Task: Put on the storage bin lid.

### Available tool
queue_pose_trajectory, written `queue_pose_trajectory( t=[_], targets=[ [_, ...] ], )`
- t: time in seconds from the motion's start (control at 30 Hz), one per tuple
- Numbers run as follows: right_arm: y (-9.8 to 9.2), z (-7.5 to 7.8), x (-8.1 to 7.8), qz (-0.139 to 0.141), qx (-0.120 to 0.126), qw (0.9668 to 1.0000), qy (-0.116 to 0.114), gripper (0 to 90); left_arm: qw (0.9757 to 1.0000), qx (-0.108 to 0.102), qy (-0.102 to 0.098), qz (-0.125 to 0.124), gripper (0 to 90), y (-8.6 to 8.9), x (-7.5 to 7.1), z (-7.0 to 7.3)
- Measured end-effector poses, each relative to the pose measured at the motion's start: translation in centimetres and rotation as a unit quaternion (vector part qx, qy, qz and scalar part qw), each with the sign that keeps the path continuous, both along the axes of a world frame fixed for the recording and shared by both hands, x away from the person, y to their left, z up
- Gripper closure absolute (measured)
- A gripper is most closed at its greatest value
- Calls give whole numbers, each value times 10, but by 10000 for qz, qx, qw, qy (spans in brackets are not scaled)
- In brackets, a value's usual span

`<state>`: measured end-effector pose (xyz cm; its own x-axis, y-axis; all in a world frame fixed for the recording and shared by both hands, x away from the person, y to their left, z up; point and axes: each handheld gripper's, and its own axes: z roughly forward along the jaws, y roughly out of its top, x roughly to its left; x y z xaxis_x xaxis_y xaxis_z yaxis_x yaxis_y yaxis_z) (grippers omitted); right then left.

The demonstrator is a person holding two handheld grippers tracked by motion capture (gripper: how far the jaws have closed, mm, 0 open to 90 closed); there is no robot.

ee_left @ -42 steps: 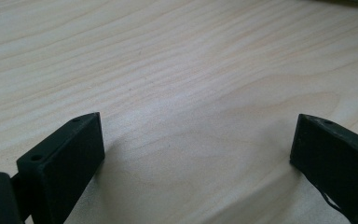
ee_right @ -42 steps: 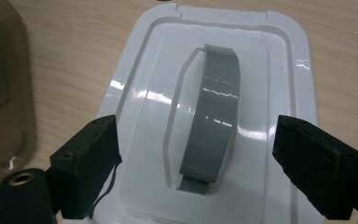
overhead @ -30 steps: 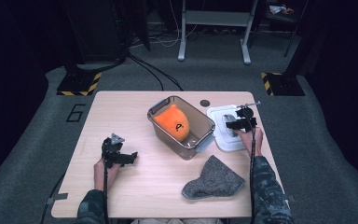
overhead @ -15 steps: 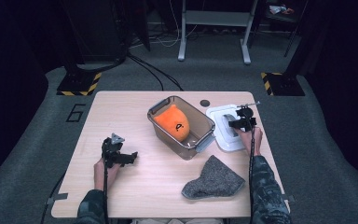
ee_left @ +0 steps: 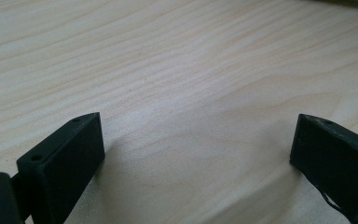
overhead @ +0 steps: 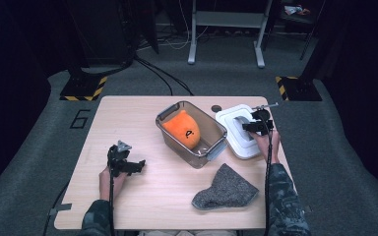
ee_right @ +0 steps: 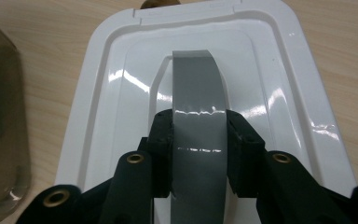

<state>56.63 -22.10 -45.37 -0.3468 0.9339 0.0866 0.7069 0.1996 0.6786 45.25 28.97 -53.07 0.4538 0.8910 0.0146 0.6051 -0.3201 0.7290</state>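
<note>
A white lid (ee_right: pixel 98 102) with a grey strap handle (ee_right: pixel 196 84) lies flat on the table at the right. My right gripper (ee_right: pixel 199 149) is shut on that handle: its jaws have just been closing and the pads press both sides of the strap. In the high view the right gripper (overhead: pixel 252 127) sits over the lid (overhead: pixel 235 143), beside a clear container (overhead: pixel 214 147) holding an orange soft toy (overhead: pixel 182 129). At the table's left front my left gripper (overhead: pixel 137 166) rests low; its jaws (ee_left: pixel 196 154) stand wide open over bare wood.
A grey knitted cloth (overhead: pixel 225 188) lies at the front right of the wooden table (overhead: pixel 128 118). A small dark round object (overhead: pixel 216 108) sits behind the lid near the back edge. Dark floor, cables and stands surround the table.
The right gripper has edged slightly over the lid; both forearms otherwise keep their places. The container, toy and cloth have not moved.
</note>
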Motion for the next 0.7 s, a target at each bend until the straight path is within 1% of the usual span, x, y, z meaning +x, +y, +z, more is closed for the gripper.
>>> queue_pose_trajectory(
  t=[0.07, 0.1, 0.17, 0.3, 0.4, 0.53, 0.57, 0.7],
  targets=[
    [2, 4, -3, 39, -36, 10000, -41, 663, 10000, 1, 0, 1, 24, 0, 0, 0],
    [3, 7, -4, 67, -14, 10000, -27, 663, 10000, -2, 1, 2, 24, 0, 0, 0],
    [4, 11, -6, 106, -46, 9999, -86, 663, 10000, -1, -1, 4, 24, 0, 0, 0],
    [3, 20, -9, 156, -51, 9998, -149, 663, 10000, 0, -1, 8, 24, 0, 0, 0],
    [1, 27, -10, 198, -102, 9996, -197, 663, 10000, -2, 3, 9, 24, 0, 0, 0],
    [-1, 38, -12, 194, -139, 9994, -254, 663, 10000, -1, 3, 9, 24, 0, 0, 0],
    [-1, 40, -13, 179, -109, 9995, -247, 663, 10000, -1, 4, 9, 24, 0, 0, 0],
    [-3, 50, -15, 207, -127, 9992, -316, 663, 10000, 1, 1, 10, 24, 0, 0, 0]
  ],
)
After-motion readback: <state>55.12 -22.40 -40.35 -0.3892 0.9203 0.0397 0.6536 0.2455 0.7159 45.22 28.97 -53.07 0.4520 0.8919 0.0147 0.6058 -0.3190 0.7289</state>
